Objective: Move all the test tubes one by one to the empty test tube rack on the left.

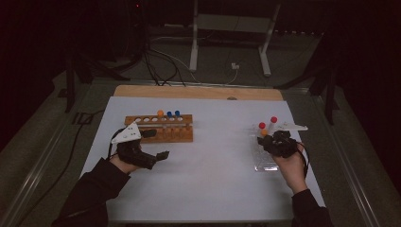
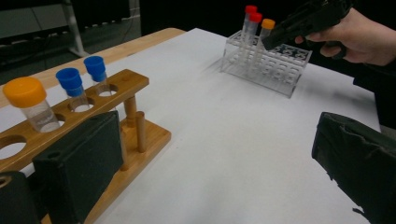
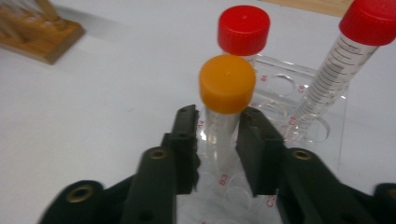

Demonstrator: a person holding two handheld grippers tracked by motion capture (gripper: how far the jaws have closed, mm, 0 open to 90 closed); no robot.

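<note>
My right gripper [image 3: 220,114] is shut on an orange-capped tube [image 3: 227,84] that stands in a clear plastic rack [image 3: 280,84]; its pads press the tube just under the cap. Two red-capped tubes [image 3: 243,29] [image 3: 369,21] stand behind it, the right one leaning. In the high view this gripper [image 1: 267,139] is at the table's right, over the clear rack [image 1: 265,158]. My left gripper [image 1: 158,144] is open and holds nothing, right beside a wooden rack [image 1: 158,128]. One orange-capped tube [image 2: 24,92] and two blue-capped tubes [image 2: 69,78] [image 2: 95,67] stand in that wooden rack [image 2: 140,135].
A white sheet [image 1: 213,156] covers the table, with a strip of bare wood [image 1: 198,91] along the far edge. Several holes of the wooden rack stand unfilled at its left end. Cables and a metal stand [image 1: 231,28] lie on the floor beyond the table.
</note>
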